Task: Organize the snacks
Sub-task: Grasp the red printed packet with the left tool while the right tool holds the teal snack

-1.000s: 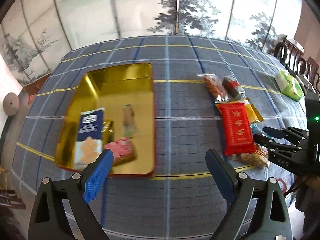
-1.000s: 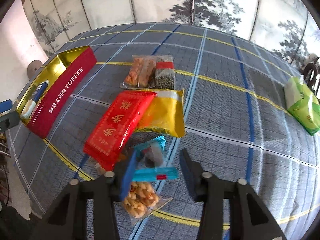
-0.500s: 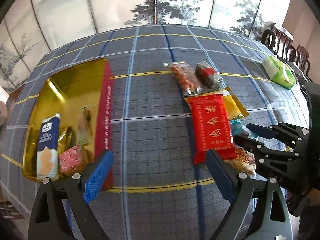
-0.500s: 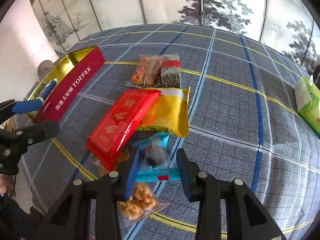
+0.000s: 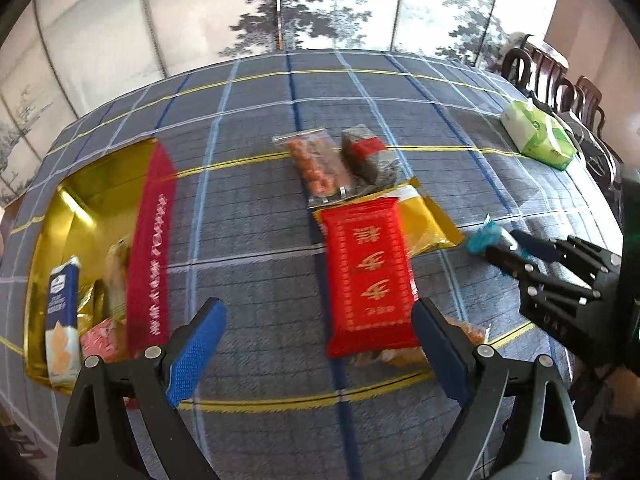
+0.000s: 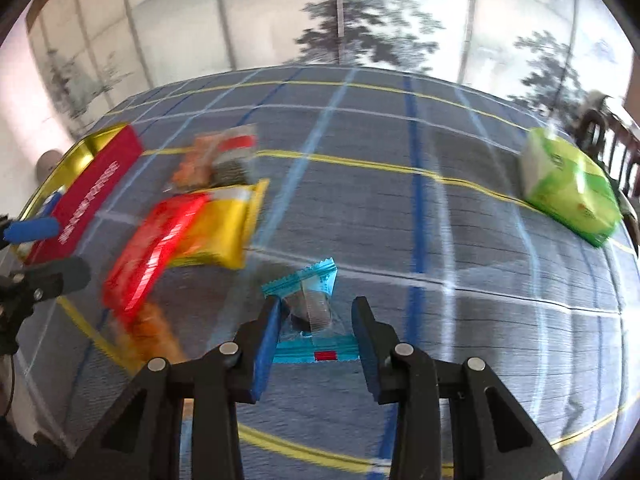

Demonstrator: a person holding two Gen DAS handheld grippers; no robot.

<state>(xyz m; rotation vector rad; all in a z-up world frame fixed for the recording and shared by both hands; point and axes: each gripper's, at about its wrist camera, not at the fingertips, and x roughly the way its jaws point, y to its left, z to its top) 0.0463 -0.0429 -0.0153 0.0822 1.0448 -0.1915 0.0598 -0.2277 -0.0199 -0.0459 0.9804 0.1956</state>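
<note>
Change since earlier: right gripper [image 6: 314, 322] had lifted the blue-wrapped candy [image 6: 308, 312] off the snack pile, where a second before it lay on the cloth between the jaws; the left wrist view had swung from the tin toward the pile.
Right jaws: closed partway onto the blue-wrapped candy, gripping its clear middle, with the packet raised above the desk; in the left view the teal end [image 5: 484, 236] showed at the tip of that gripper.
Left jaws: left gripper [image 5: 316, 344] spread wide, holding nothing, hovering over the near edge of the desk between tin and pile.
Gold tin [image 5: 96, 184]: at the left edge of the desk, red side wall facing the pile, well apart from it.
Done: a blue biscuit pack [image 5: 60, 320], a pink packet [image 5: 102, 340] and at least one more blurred item lay inside the tin.
Left to do: the red packet [image 5: 368, 276] over the yellow packet [image 5: 424, 220], the orange snack bag [image 5: 316, 164], the grey packet with red band [image 5: 370, 156] and the fried snack bag [image 5: 460, 332] under the red one's near end all sat on the cloth.
Progress, as judged: under halfway; the held candy looked bound for the tin.
Green pack [image 6: 568, 188]: near the right edge, apart from everything; whether it is a snack could not be told.
</note>
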